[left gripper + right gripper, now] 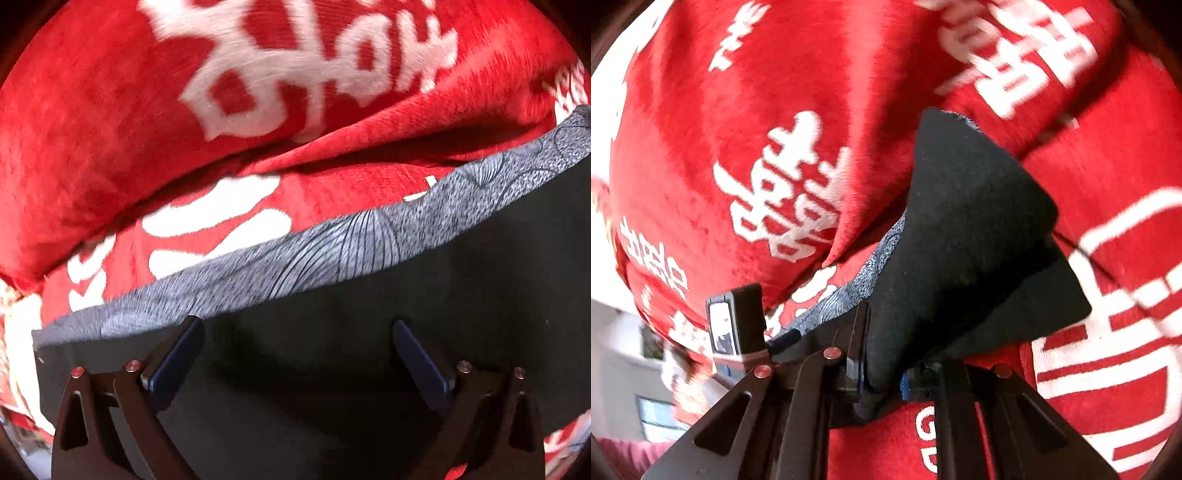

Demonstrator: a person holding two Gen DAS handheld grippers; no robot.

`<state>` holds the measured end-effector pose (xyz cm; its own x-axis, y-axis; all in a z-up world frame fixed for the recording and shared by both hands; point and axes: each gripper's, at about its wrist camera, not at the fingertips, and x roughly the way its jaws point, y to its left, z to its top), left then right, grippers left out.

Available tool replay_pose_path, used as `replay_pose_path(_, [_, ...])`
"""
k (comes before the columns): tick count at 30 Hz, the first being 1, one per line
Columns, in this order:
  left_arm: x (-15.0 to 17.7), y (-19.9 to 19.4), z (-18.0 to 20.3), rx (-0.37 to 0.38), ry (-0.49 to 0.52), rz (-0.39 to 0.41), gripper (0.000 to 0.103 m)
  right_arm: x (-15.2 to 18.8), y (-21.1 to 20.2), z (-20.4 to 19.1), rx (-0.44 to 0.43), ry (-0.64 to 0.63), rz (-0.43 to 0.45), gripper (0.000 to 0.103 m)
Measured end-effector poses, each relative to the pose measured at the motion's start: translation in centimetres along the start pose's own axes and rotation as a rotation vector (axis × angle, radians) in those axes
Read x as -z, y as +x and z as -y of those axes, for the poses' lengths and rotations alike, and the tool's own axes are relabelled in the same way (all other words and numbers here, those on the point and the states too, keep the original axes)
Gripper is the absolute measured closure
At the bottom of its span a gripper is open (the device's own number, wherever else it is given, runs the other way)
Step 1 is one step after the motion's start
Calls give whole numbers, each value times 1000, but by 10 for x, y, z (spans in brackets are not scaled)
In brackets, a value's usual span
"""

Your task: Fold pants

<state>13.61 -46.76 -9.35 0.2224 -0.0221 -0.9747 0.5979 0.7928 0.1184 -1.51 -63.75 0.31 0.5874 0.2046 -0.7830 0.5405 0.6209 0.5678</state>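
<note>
The black pants [369, 332] lie on a red blanket, and a grey patterned band [332, 243] runs along their far edge. My left gripper [297, 328] points down over the black cloth, open wide, its blue pads [181, 354] far apart and pinching nothing. In the right wrist view my right gripper [882, 373] is shut on a fold of the pants [967, 229]. That part hangs lifted off the blanket in a tilted black sheet, with a strip of the grey patterned band [871, 273] showing under it.
A red plush blanket [110, 129] with large white characters covers the whole surface and is bunched into a ridge beyond the pants. A small black device with a screen [735, 325] sits at the left in the right wrist view. The blanket's edge and a room lie beyond, lower left.
</note>
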Motion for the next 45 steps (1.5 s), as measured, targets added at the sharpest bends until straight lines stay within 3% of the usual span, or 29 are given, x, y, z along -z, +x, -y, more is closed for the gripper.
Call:
replay_pose_path(5, [22,-29,-45,51,-32,69,0,15,-9,-63,148,-231,28,89])
replay_pose_path(11, [52,-48,-127,77,-82,80,0,51,10,-144,353,-492,50,89])
replay_pose_path(16, [85,-50,-204,60,-166,63,0,97,59,-210,437,-697,9,89])
replay_pose_path(18, [97,-44,-233,30,-196,56,0,114,81,-224,436,-719,-29,89])
replay_pose_path(20, [111,-38,-260,6,-233,40,0,134,114,-235,442,-715,-87,86])
replay_pose_path(24, [130,-28,-301,-5,-304,14,0,175,173,-249,607,-813,-188,76])
replay_pose_path(26, [136,-28,-313,-2,-314,13,0,186,178,-255,652,-844,-193,64])
replay_pose_path(32, [135,-42,-319,90,-291,25,0,203,130,-290,500,-904,-170,56])
replay_pose_path(34, [129,-48,-311,134,-264,29,0,198,107,-287,367,-827,-177,52])
replay_pose_path(36, [120,-58,-296,185,-212,37,0,181,94,-269,249,-626,-198,50])
replay_pose_path(39, [109,-64,-275,257,-159,45,1,146,90,-199,87,-144,-255,50])
replay_pose_path(41, [100,-63,-256,338,-112,23,8,143,90,-167,12,69,-262,50])
replay_pose_path(42, [98,-63,-249,354,-98,15,19,143,93,-154,-37,144,-270,50])
replay_pose_path(43, [96,-62,-239,368,-77,1,24,144,93,-149,-55,173,-270,50])
replay_pose_path(45, [91,-59,-222,390,-43,-18,26,146,99,-136,-88,240,-282,50])
